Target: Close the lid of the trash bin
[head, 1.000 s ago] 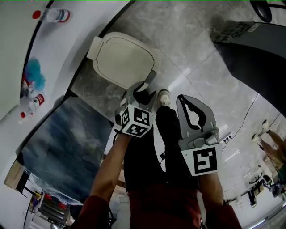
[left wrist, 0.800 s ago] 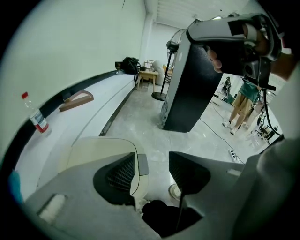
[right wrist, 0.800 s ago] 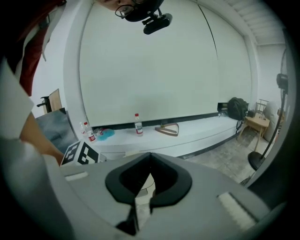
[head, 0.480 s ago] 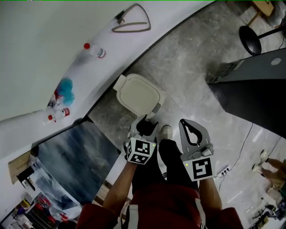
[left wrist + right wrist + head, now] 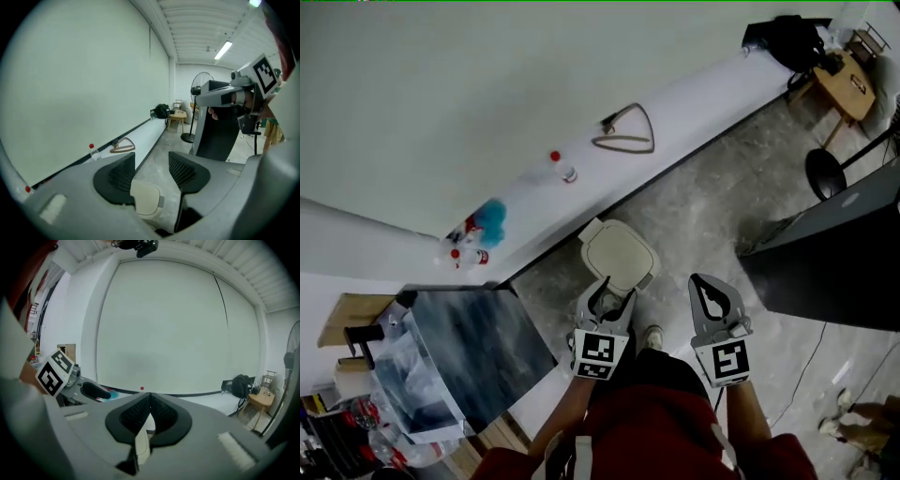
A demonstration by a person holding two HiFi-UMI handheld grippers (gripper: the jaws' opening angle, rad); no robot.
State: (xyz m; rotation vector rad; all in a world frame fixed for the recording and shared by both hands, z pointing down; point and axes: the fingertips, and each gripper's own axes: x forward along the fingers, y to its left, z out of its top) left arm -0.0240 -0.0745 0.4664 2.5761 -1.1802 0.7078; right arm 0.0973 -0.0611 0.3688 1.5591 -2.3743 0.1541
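Observation:
The trash bin (image 5: 621, 255) stands on the grey floor by the white ledge, its cream lid lying flat on top. My left gripper (image 5: 607, 291) hangs just short of the bin's near edge, apart from it, jaws open and empty. In the left gripper view the bin (image 5: 147, 200) shows low between the open left gripper (image 5: 152, 171). My right gripper (image 5: 703, 283) is to the right of the bin, shut on nothing. In the right gripper view a sliver of the bin (image 5: 142, 444) shows below the shut right gripper (image 5: 150, 414).
A white ledge (image 5: 694, 112) runs along the wall with a hanger (image 5: 623, 131), a bottle (image 5: 562, 167) and a blue thing (image 5: 490, 216). A dark panel (image 5: 469, 352) leans at the left; a dark cabinet (image 5: 834, 248) stands at the right, a stool (image 5: 827, 171) beyond it.
The head view has pulled up and back, so the bin looks smaller and farther. My left gripper, close over the lid's edge a second ago, now stands off from it.

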